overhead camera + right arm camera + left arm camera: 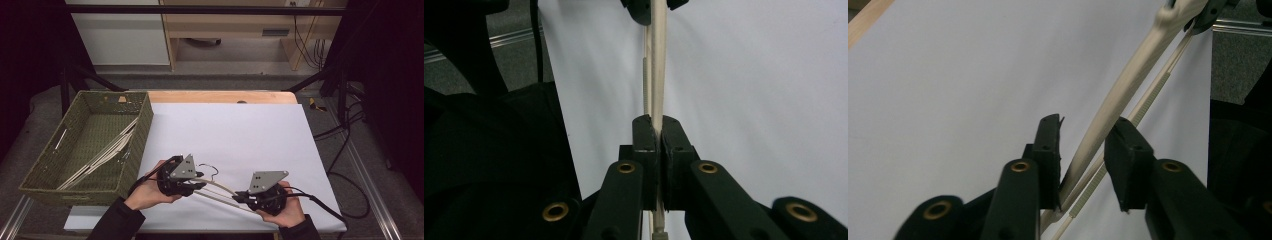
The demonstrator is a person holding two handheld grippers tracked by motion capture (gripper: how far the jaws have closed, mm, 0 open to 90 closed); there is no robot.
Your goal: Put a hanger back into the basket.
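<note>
A cream clothes hanger [218, 186] with a dark wire hook lies low over the white sheet [225, 125] near the front edge, spanning both grippers. My right gripper [241, 196] is shut on one end of it; in the right gripper view the pads [647, 137] pinch the hanger's arm [658, 75]. My left gripper [200, 183] sits at the other end. In the left gripper view the hanger's arm [1128, 85] and its ribbed lower bar run between the jaws of my left gripper [1085, 145], which stand apart with a gap on the right side.
A green woven basket [145, 125] stands at the left edge of the table with several cream hangers [102, 156] leaning inside. Black cables trail off the right side. A dark frame bar crosses the back.
</note>
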